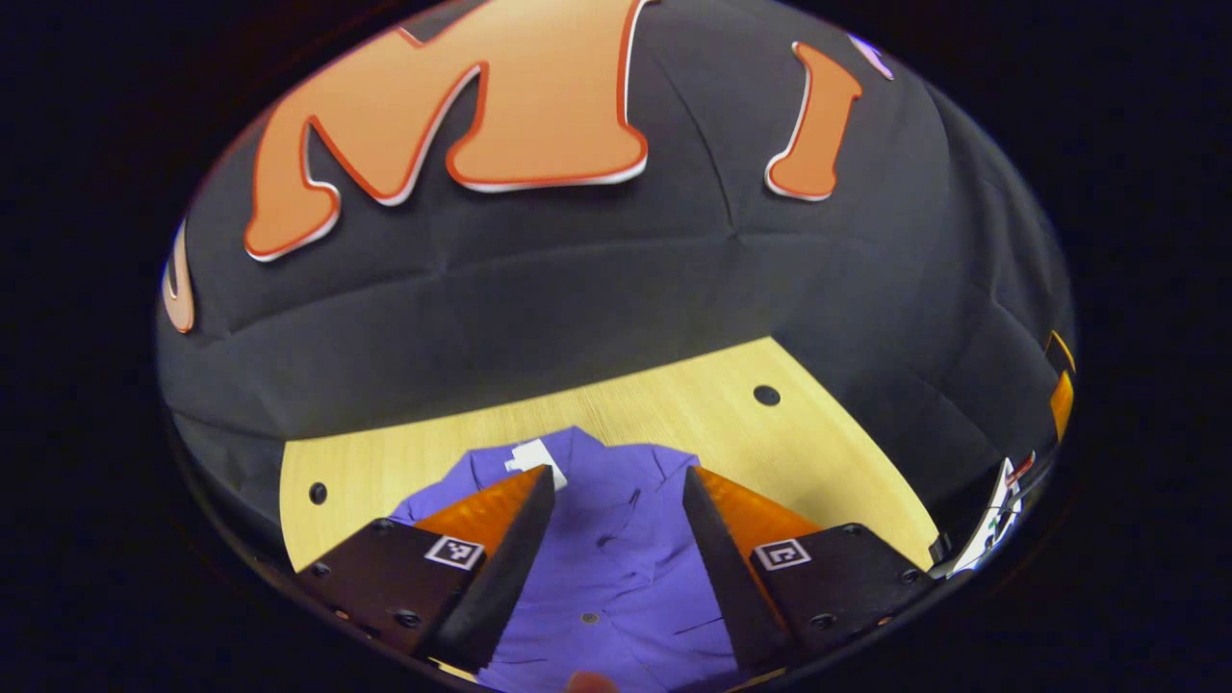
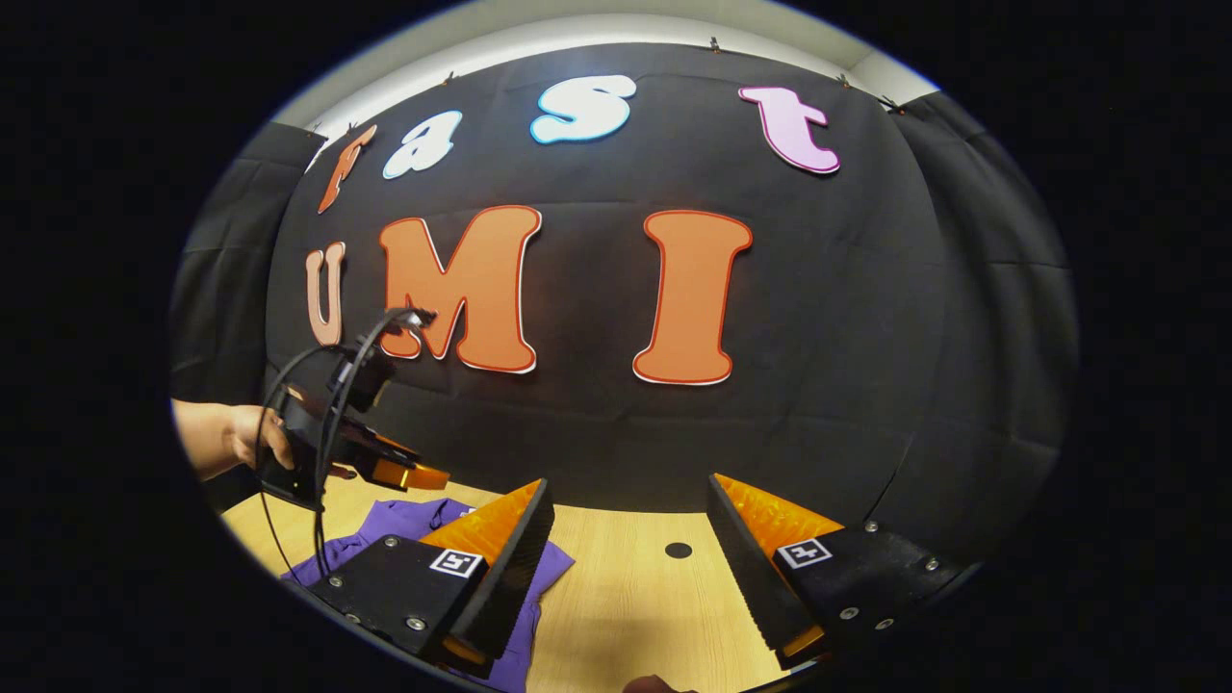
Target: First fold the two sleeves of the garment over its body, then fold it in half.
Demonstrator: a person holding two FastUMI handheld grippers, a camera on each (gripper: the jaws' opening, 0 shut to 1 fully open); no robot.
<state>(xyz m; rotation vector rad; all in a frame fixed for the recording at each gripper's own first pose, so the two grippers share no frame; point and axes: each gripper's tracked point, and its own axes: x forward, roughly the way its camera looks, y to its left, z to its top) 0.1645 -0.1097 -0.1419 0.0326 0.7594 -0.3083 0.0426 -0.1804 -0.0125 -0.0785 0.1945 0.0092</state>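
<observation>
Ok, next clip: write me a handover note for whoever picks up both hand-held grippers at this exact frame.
Left hand-held gripper: open, holding nothing, over the shirt's button front.
Right hand-held gripper: open, holding nothing, over bare table beside the shirt's edge.
The purple shirt lies on the wooden table, collar toward the back wall, white tag showing.
Done: nothing I can confirm; the sleeves are out of sight, so their state is unclear.
Left: check the sleeves, fold both over the body, then fold the shirt in half.
</observation>
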